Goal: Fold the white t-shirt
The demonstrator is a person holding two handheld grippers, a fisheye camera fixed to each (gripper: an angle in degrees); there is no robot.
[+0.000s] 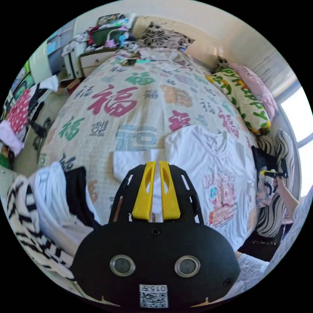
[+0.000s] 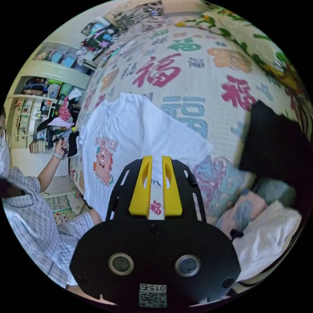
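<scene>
Left gripper view: your left gripper (image 1: 156,190) has jaws nearly together over a sleeve, grip unclear | right gripper (image 2: 155,190) likewise, hem | white printed cotton t-shirt (image 1: 208,169) flat on bedspread (image 1: 130,107), near edge | light, limp; pinch sleeve and hem corners.

White t-shirt (image 1: 208,163): soft matt cloth with a print at 3 o'clock; bedspread (image 1: 130,107): textured woven cloth; left gripper (image 1: 156,192): smooth yellow plastic jaws.
</scene>
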